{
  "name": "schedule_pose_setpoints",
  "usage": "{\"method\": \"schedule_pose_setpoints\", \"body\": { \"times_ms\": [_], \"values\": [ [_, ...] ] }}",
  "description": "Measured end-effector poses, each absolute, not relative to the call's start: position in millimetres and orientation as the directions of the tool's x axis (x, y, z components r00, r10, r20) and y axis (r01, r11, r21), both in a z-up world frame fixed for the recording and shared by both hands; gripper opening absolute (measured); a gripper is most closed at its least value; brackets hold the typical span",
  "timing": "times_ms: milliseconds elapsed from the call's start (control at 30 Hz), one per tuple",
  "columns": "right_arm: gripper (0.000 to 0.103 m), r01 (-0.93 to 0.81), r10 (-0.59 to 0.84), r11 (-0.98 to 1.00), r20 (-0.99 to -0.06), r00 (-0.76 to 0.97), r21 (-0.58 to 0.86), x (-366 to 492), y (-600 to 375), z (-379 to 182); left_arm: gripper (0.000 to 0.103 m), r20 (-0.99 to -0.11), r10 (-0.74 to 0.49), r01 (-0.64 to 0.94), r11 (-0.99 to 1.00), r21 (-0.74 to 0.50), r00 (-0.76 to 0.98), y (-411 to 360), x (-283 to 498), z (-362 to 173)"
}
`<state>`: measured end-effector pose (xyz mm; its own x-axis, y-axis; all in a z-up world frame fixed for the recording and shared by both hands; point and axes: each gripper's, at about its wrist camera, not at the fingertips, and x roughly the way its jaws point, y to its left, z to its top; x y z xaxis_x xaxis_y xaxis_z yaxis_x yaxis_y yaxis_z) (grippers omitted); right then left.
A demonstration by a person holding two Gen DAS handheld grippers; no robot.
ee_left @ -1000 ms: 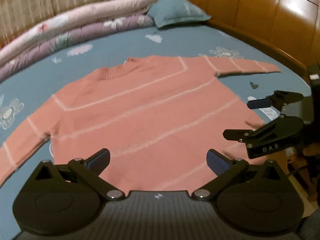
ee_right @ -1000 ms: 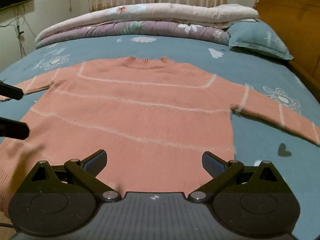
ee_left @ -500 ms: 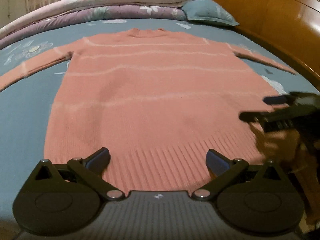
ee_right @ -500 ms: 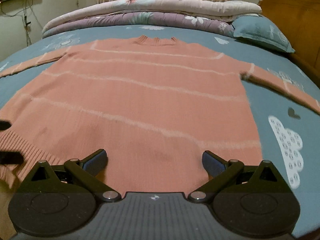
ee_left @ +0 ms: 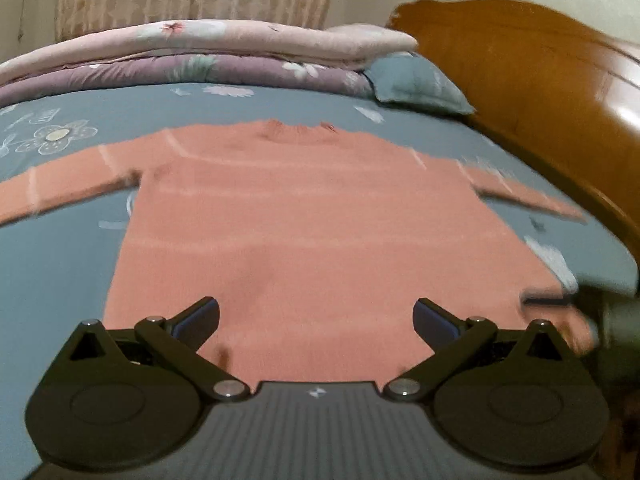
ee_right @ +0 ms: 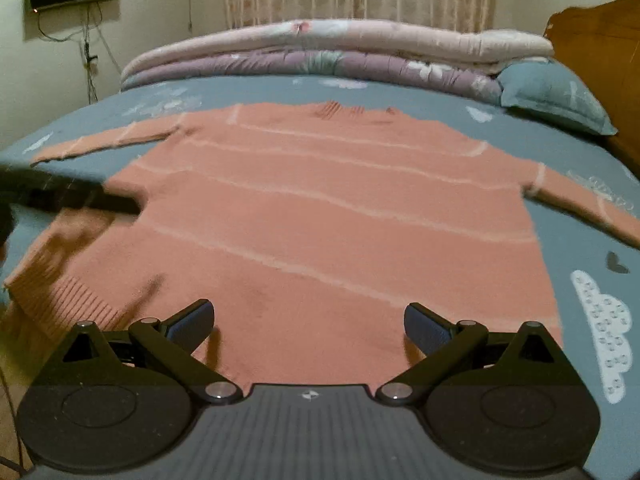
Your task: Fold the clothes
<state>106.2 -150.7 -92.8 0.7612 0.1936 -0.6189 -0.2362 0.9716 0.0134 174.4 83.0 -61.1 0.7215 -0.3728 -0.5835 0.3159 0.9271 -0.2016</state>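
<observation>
- sweater [ee_right: 332,216]: salmon-pink knit, thin pale stripes, ribbed hem and collar; lies flat, front up, sleeves spread sideways, collar at the far end.

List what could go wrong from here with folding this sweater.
Both claws, left claw and right claw, hang open over the hem of the pink sweater; an uneven pinch could skew the fold. The spread sleeve may drag and bunch. Both views are blurred, so aim may slip.

salmon pale-striped sweater [ee_right: 340,216], teal floral bedsheet [ee_right: 592,240]
</observation>
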Motion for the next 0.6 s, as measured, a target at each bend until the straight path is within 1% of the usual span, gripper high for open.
{"method": "schedule_pose_setpoints", "body": {
  "times_ms": [67,100,267,467,533,600],
  "values": [
    [0.103,-0.245,0.198,0.97,-0.621,0.758,0.01,108,-148,-98,0.102,-0.604,-0.419,0.303,0.908,-0.289,0.678,90,199,-73],
    [0.103,-0.249,0.2,0.968,-0.623,0.757,0.008,108,-146,-100,0.102,-0.619,-0.413,0.26,0.909,-0.326,0.668,97,210,-82],
    [0.103,-0.242,0.19,0.97,-0.645,0.74,0.008,102,-170,-101,0.102,-0.611,-0.359,0.191,0.927,-0.324,0.705,108,195,-82],
    [0.103,-0.271,0.253,0.961,-0.592,0.765,0.06,128,-168,-75,0.102,-0.614,-0.308,0.133,0.94,-0.313,0.727,113,166,-72],
    [0.103,-0.343,0.296,0.939,-0.578,0.76,0.029,146,-152,-65,0.102,-0.614,-0.29,0.114,0.944,-0.31,0.734,114,156,-68],
    [0.103,-0.432,0.335,0.901,-0.59,0.735,-0.027,169,-131,-58,0.102,-0.615,-0.273,0.095,0.947,-0.306,0.74,116,146,-65]
  ]
}}
